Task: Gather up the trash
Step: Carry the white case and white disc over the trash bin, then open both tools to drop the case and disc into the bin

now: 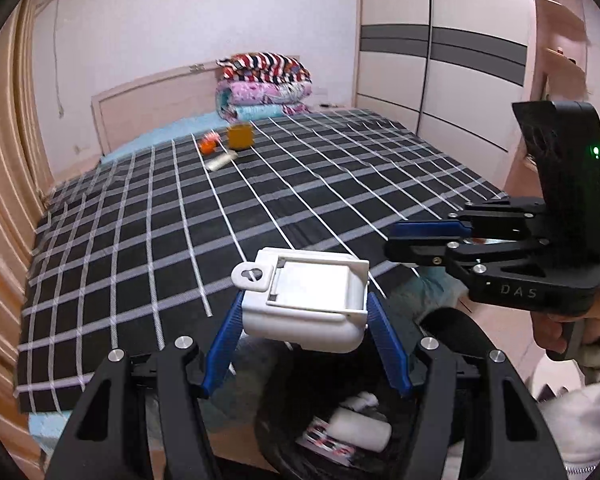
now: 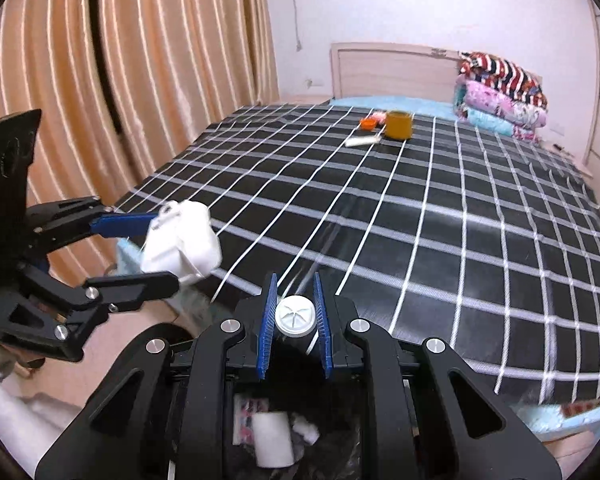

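My left gripper (image 1: 306, 316) is shut on a white plastic case (image 1: 304, 300) and holds it above a black trash bin (image 1: 292, 440). The case also shows in the right wrist view (image 2: 180, 240), between the left gripper's fingers. My right gripper (image 2: 294, 316) is shut on a small white round cap (image 2: 294, 315), above the same bin (image 2: 340, 440). The bin holds a white roll (image 2: 274, 436) and printed wrappers. In the left wrist view my right gripper (image 1: 396, 240) is at the right with its jaws nearly together.
A bed with a black-and-white checked cover (image 2: 420, 220) fills the middle. Far on it are a yellow cup (image 2: 398, 124), an orange item (image 2: 367, 123) and a white tube (image 2: 362, 141). Folded quilts (image 2: 500, 92) lie by the headboard. Curtains (image 2: 100, 80) hang at the left; a wardrobe (image 1: 440, 60) stands at the right.
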The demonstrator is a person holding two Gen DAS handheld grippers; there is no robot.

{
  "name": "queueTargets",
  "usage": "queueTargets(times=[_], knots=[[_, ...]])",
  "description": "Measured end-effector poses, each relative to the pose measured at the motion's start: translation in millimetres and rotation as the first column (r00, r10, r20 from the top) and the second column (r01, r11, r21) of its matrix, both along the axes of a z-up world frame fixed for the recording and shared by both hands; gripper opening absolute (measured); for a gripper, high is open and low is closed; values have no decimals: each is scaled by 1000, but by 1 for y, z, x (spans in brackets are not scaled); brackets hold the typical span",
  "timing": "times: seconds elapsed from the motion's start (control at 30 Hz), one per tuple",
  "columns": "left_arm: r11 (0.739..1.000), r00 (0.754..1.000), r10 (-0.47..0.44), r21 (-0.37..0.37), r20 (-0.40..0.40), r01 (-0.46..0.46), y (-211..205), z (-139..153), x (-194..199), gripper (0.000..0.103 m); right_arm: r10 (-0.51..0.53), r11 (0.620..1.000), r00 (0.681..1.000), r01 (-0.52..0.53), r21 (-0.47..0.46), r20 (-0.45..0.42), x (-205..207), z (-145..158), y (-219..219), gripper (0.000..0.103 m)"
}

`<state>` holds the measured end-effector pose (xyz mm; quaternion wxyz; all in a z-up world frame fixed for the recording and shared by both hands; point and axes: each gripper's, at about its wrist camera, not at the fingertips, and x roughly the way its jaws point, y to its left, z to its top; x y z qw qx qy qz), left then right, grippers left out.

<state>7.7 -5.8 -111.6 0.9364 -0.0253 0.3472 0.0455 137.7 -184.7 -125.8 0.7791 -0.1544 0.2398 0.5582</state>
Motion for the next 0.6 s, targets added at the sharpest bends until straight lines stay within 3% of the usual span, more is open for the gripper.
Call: queueTargets(times=[0.27, 0.6], knots=[[998, 994, -50, -35, -96, 47, -18, -39, -6, 60, 38, 992, 998, -43, -118, -47, -14, -47, 0, 19], [991, 958, -123, -85, -259, 105, -28, -106, 5, 60, 17, 967, 990, -52, -249, -142, -6, -108, 6, 19]])
